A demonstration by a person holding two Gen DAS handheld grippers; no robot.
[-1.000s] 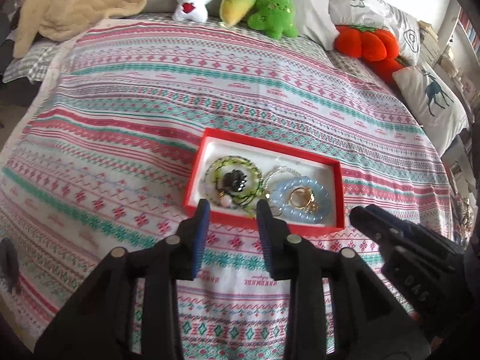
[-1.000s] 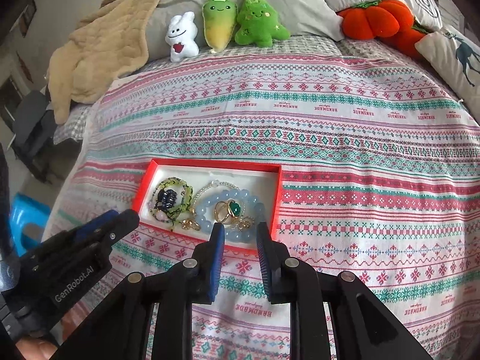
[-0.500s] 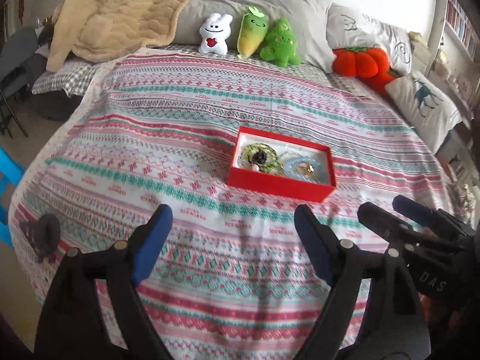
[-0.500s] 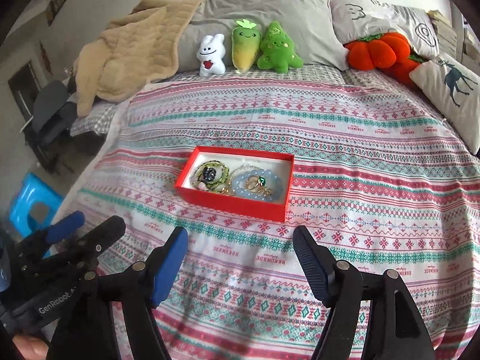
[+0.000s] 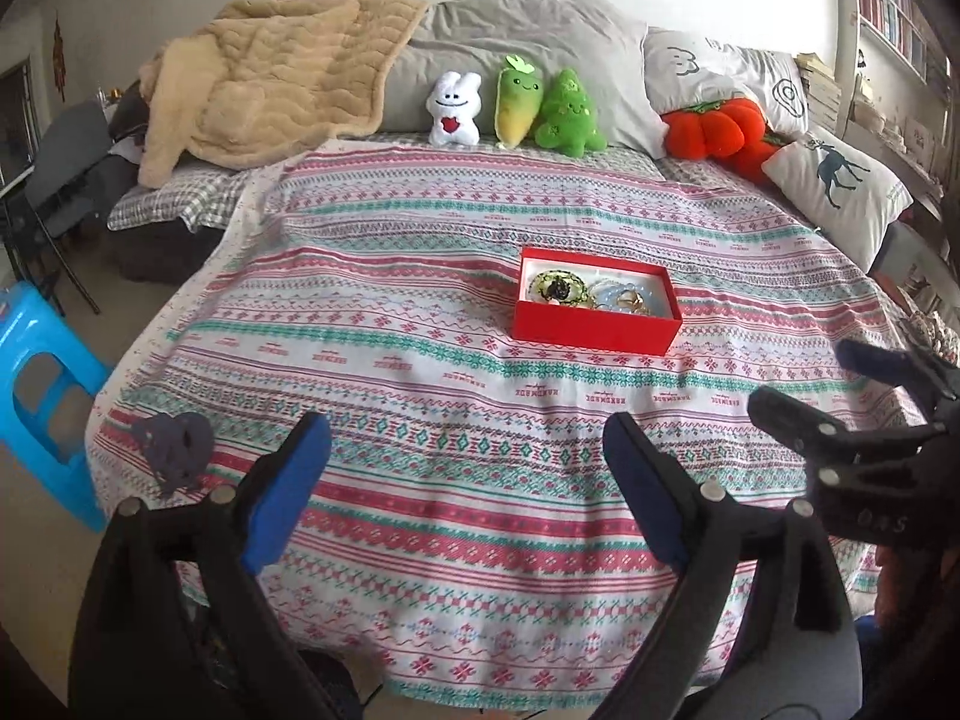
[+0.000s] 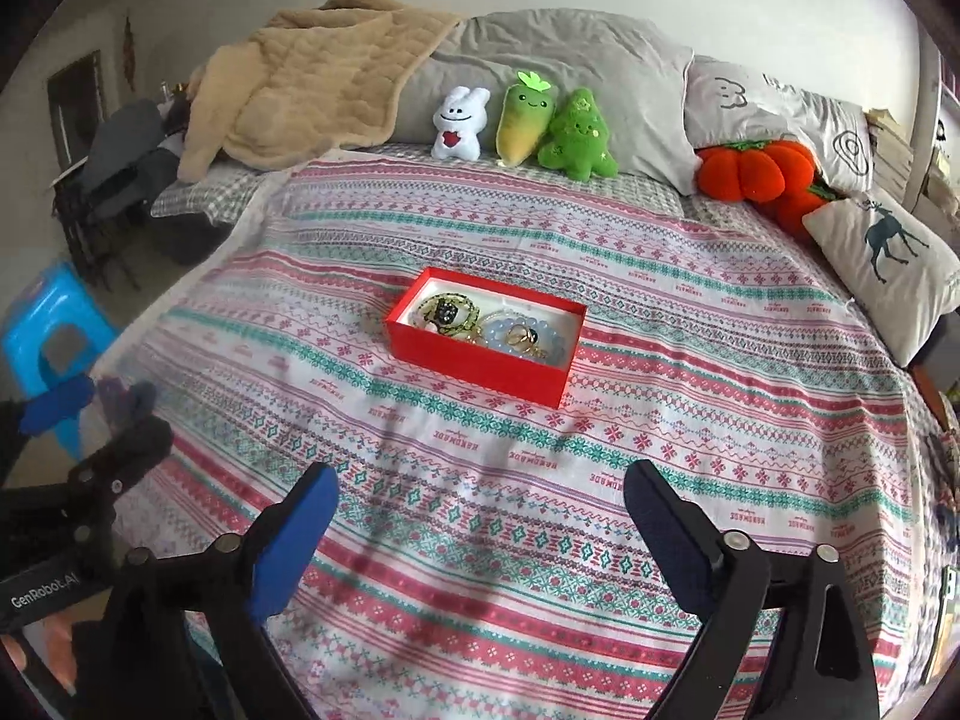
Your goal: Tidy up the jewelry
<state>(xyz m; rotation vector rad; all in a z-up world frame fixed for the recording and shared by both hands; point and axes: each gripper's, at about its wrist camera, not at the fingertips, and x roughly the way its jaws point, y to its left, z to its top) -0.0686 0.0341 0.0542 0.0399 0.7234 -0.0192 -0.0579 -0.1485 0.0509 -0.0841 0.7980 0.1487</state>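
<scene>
A red box (image 5: 594, 327) sits mid-bed on the patterned cover (image 5: 420, 360). Inside lie a green bead bracelet (image 5: 558, 287), a pale blue bead bracelet (image 5: 654, 305) and gold rings (image 5: 630, 299). In the right wrist view the box (image 6: 480, 369) shows the same green bracelet (image 6: 447, 311) and rings (image 6: 523, 336). My left gripper (image 5: 465, 426) hangs well short of the box, jaws opening wide, nothing between them. My right gripper (image 6: 480, 471) is likewise back from the box, jaws opening, empty. Each gripper also shows in the other's view: right gripper (image 5: 804, 375), left gripper (image 6: 102, 420).
Three plush toys (image 5: 516, 105) line the headboard pillows, with an orange plush (image 5: 720, 132), a deer pillow (image 5: 840, 186) and a beige blanket (image 5: 270, 72). A blue stool (image 5: 42, 384) stands left of the bed. A small dark thing (image 5: 174, 444) lies at the cover's left edge.
Both grippers have drawn back and upward from just before the box. Their jaws went from nearly shut to wide apart. The box and jewelry stayed put.
</scene>
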